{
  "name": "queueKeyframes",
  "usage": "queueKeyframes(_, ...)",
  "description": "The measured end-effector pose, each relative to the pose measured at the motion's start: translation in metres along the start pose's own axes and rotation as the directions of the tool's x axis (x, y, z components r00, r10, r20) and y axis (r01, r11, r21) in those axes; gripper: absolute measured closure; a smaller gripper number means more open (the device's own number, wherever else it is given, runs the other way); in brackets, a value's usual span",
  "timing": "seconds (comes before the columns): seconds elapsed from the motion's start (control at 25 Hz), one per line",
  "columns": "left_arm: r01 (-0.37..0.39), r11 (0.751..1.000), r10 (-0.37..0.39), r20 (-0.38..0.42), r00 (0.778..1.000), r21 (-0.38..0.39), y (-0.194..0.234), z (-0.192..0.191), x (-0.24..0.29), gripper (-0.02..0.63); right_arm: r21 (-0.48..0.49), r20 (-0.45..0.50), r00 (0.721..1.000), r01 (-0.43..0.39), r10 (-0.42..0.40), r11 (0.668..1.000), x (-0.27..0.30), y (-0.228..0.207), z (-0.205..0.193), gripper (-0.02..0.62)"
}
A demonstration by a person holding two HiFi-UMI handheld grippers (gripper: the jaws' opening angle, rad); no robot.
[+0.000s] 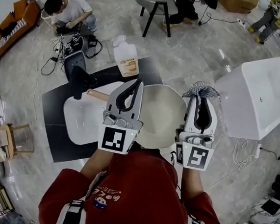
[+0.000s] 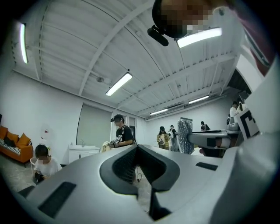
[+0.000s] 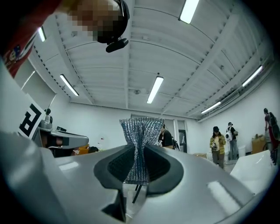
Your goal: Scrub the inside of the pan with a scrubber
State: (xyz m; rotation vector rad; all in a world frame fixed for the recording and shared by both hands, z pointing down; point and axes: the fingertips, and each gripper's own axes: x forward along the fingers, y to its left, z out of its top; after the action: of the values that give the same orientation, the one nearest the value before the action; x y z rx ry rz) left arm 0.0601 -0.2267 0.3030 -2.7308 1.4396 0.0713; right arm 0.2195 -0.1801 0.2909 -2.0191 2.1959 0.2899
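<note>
Right gripper at the pan's right rim, fingers clamped on mesh scrubber. Left gripper at the pan's left rim, fingers together, empty.

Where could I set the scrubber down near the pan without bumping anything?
Free: the white tray left of the pan, below its handle, and the black mat at its front-left corner. Crowded: its far edge, with the bottle and a black stand, and the pan's right side, near the white tub.
</note>
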Motion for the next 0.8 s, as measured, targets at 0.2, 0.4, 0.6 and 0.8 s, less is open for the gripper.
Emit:
queueKeyframes(0.2, -0.011, 1.0, 0.011, 0.001, 1.0, 0.006, 0.003, -0.002, 0.0, 0.601, 0.0, -0.007, 1.0, 0.013, -0.013, 1.0, 0.002, -0.004, -0.002, 0.512)
queueKeyframes(0.4, -0.013, 1.0, 0.013, -0.003, 1.0, 0.011, 0.004, -0.003, 0.0, 0.601, -0.008, -0.016, 1.0, 0.011, -0.011, 1.0, 0.004, -0.003, -0.003, 0.512)
queueKeyframes(0.6, -0.017, 1.0, 0.017, -0.002, 1.0, 0.01, 0.005, -0.004, 0.001, 0.6, -0.01, -0.014, 1.0, 0.005, -0.005, 1.0, 0.007, -0.001, -0.003, 0.512)
queueKeyframes(0.8, -0.026, 1.0, 0.026, -0.005, 1.0, 0.005, 0.008, -0.005, 0.0, 0.6, -0.026, -0.05, 0.999, 0.011, -0.013, 1.0, 0.006, -0.003, -0.01, 0.512)
